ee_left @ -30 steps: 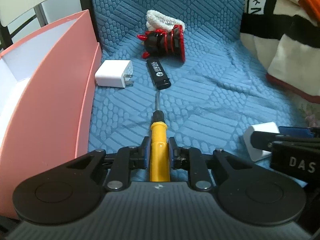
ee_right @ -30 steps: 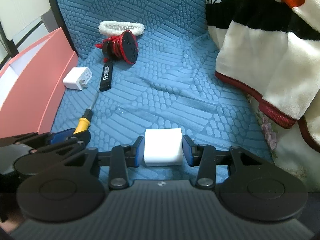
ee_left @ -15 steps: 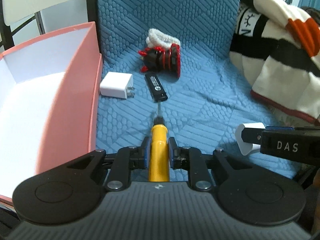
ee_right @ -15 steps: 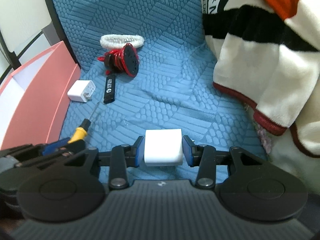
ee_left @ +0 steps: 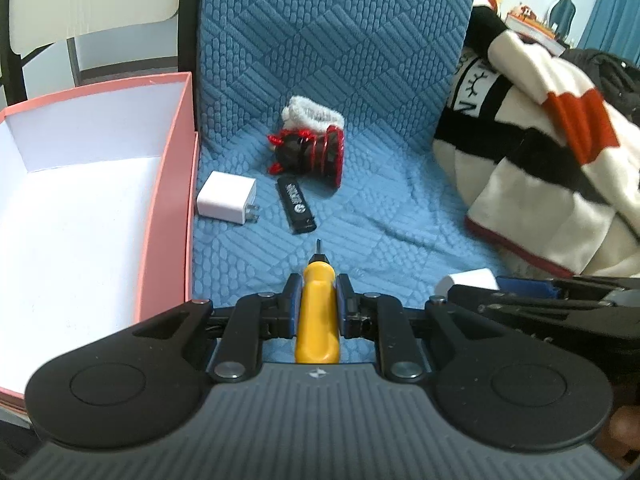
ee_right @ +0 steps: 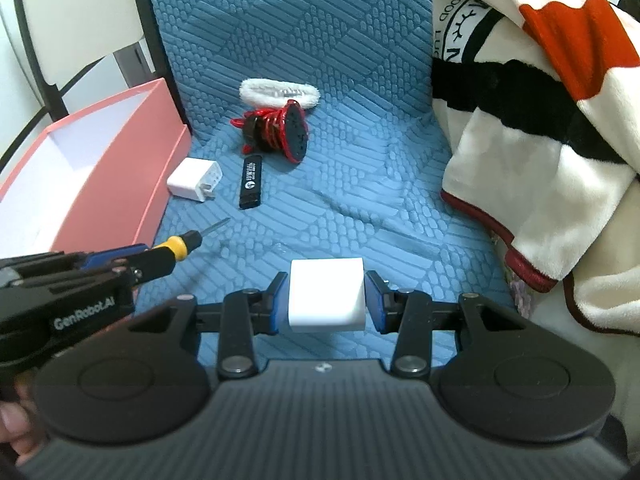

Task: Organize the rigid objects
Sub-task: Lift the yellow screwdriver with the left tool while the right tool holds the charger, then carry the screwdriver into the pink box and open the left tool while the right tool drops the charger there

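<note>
My left gripper [ee_left: 317,294] is shut on a yellow-handled screwdriver [ee_left: 318,320], held above the blue cushion [ee_left: 380,208] with its tip pointing forward. In the right wrist view that screwdriver [ee_right: 176,245] shows at the left, in the left gripper [ee_right: 132,258]. My right gripper [ee_right: 326,300] is shut on a white block [ee_right: 326,300], also lifted off the cushion. On the cushion lie a white plug adapter [ee_left: 227,203], a black lighter [ee_left: 296,207] and a black spool wound with red cord [ee_left: 310,152]. An open pink box [ee_left: 172,184] with a white inside stands at the left.
A white fluffy band [ee_right: 280,92] lies behind the spool against the upright blue backrest [ee_left: 332,40]. A cream, black and red blanket [ee_right: 540,120] is heaped on the right. A white chair [ee_right: 80,20] stands behind the box. A person's fingers [ee_right: 16,440] show at the lower left.
Both grippers have risen off the cushion with the screwdriver and the white block still held. The inside of the pink box has come into the left wrist view.
</note>
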Available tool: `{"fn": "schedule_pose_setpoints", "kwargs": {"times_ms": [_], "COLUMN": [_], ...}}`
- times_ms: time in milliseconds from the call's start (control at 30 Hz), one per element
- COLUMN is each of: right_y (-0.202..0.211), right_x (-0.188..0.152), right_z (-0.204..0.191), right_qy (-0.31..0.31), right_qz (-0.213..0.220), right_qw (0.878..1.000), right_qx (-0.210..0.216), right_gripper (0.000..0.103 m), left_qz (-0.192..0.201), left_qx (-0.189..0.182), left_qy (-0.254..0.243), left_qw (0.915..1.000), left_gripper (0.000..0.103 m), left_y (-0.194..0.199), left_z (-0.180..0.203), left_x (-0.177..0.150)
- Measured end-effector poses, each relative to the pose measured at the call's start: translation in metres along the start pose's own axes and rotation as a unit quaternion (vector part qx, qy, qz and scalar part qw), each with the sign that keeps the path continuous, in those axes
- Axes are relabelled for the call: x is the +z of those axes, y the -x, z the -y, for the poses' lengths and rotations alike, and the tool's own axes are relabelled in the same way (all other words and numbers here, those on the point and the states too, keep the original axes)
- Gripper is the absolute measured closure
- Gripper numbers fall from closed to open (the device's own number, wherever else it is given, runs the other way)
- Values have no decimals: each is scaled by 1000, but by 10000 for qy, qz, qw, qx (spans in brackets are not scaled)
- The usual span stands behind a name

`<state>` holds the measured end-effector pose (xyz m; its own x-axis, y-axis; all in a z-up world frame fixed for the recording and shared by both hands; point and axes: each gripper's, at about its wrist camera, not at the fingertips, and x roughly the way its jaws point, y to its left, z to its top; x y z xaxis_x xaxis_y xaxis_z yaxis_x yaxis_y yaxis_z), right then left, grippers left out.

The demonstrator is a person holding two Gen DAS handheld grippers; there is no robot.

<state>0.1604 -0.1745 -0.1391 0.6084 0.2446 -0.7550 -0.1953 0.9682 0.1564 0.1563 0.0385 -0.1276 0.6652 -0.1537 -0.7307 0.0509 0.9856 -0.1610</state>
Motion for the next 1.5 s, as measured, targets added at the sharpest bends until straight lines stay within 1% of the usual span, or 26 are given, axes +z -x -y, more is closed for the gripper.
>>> {"fn": "schedule_pose_setpoints", "kwargs": {"times_ms": [233, 433, 533, 733, 900, 1033, 1167, 1300, 1500], "right_y": [21, 45, 59, 83, 93, 94, 88, 69, 29], "right_x": [21, 49, 64, 88, 102, 105, 101, 92, 71], "right_z": [-9, -24, -37, -73, -111, -143, -177, -204, -233], "right_qy": [111, 233, 282, 506, 728, 913, 1108, 1294, 1507], "right_qz": [204, 524, 703, 1074, 1272, 1321, 1244, 1013, 461], "right_qw": [9997, 9983, 9969, 9920, 9868, 9828, 9797, 9788, 9795], "right_qx": [-5, 103, 222, 419, 688, 911, 1116, 1226, 1258], "right_gripper": [59, 59, 59, 59, 59, 59, 59, 59, 59], "left_qz": [154, 384, 514, 827, 1070, 1158, 1137, 928, 460], "left_qx": [-151, -239, -248, -152, 102, 313, 517, 672, 770], "left_qy": [95, 170, 233, 316, 448, 597, 809, 1004, 1265], "left_qw": [9997, 9988, 9981, 9960, 9932, 9910, 9889, 9883, 9879], "left_gripper": [82, 82, 82, 82, 82, 82, 82, 82, 82], "left_y": [19, 43, 58, 89, 120, 138, 148, 142, 119], "left_z": [-4, -18, -29, -59, -101, -138, -175, -206, -245], "left_x": [26, 55, 70, 93, 102, 100, 89, 71, 39]}}
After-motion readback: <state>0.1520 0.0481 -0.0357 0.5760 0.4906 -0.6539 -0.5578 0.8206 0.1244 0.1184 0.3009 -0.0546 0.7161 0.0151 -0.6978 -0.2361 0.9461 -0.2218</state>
